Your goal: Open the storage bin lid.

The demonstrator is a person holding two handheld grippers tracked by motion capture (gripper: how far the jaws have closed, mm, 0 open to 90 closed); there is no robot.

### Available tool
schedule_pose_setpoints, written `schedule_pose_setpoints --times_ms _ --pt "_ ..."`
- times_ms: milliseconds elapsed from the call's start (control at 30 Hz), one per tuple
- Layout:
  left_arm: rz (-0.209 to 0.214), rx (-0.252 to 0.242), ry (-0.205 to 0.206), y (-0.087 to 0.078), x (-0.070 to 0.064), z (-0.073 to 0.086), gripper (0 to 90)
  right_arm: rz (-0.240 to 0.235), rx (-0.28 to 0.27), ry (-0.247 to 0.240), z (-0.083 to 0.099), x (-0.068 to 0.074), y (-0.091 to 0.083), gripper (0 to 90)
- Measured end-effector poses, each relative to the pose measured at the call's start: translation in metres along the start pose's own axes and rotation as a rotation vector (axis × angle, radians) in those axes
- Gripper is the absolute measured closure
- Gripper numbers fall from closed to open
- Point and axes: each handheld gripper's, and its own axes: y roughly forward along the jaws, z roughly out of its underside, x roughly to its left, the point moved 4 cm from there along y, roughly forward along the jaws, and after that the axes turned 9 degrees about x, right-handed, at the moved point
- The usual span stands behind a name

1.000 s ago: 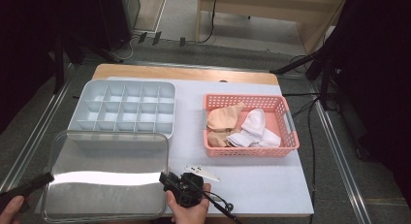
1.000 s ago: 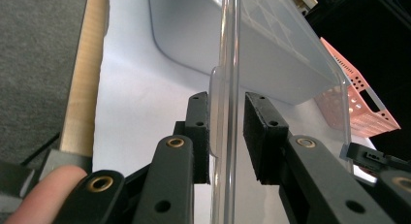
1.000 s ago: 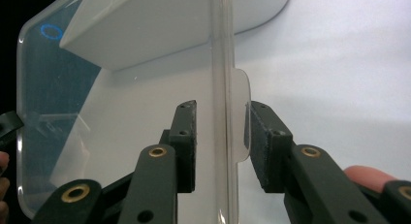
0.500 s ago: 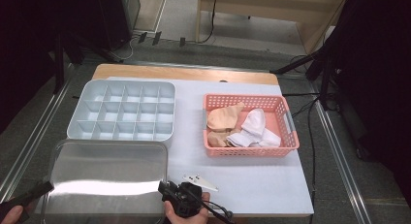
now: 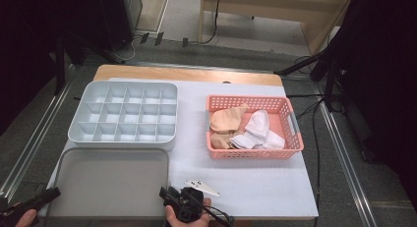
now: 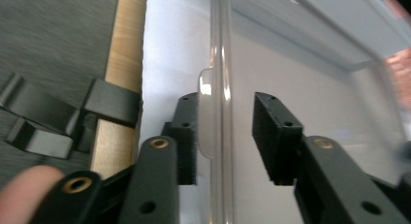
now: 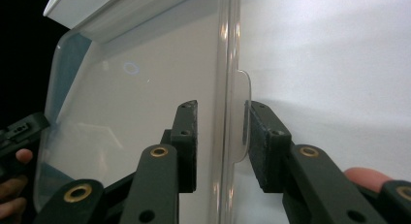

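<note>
A clear plastic lid (image 5: 110, 183) lies flat on the white table top, just in front of a grey divided organiser tray (image 5: 123, 138). My left gripper (image 5: 51, 193) is at the lid's near left corner. In the left gripper view that gripper (image 6: 225, 112) is open, its jaws astride the lid's rim (image 6: 220, 64) and small tab. My right gripper (image 5: 169, 195) is at the lid's near right corner. In its own view it (image 7: 220, 117) is also open around the rim (image 7: 228, 49), and the tab (image 7: 244, 122) rests against the right pad.
A pink basket (image 5: 253, 153) at the right holds a tan sock (image 5: 227, 120) and white socks (image 5: 258, 128). A black clamp (image 6: 111, 105) grips the table's wooden edge (image 6: 123, 64) beside the left gripper. The table's near edge lies just behind both hands.
The lid has come down toward the near edge and lost its glare. Both grippers have drawn back toward the person along with it.
</note>
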Motion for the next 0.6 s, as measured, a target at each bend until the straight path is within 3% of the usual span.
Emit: schedule_pose_setpoints --times_ms 100,233,333,367,500,600 --pt "-0.073 -0.012 0.038 0.003 -0.007 0.0 60.5 0.007 -0.01 -0.004 0.001 0.001 0.001 66.5" --pt "-0.187 -0.049 0.157 0.007 -0.012 0.002 54.4 -0.006 -0.012 -0.02 0.001 0.001 0.0 63.3" --pt "-0.205 -0.054 0.184 0.009 -0.013 0.002 50.8 0.016 -0.031 -0.037 -0.001 -0.001 -0.002 61.1" --pt "-0.212 -0.058 0.199 0.01 -0.013 0.002 49.2 0.047 -0.06 -0.053 -0.005 -0.004 -0.004 60.6" --pt "-0.225 -0.068 0.195 0.01 -0.013 0.001 47.6 0.053 -0.073 -0.055 -0.008 -0.007 -0.007 59.9" --pt "-0.243 -0.092 0.207 0.009 -0.012 -0.001 46.2 0.051 -0.092 -0.093 -0.012 -0.008 -0.01 59.4"
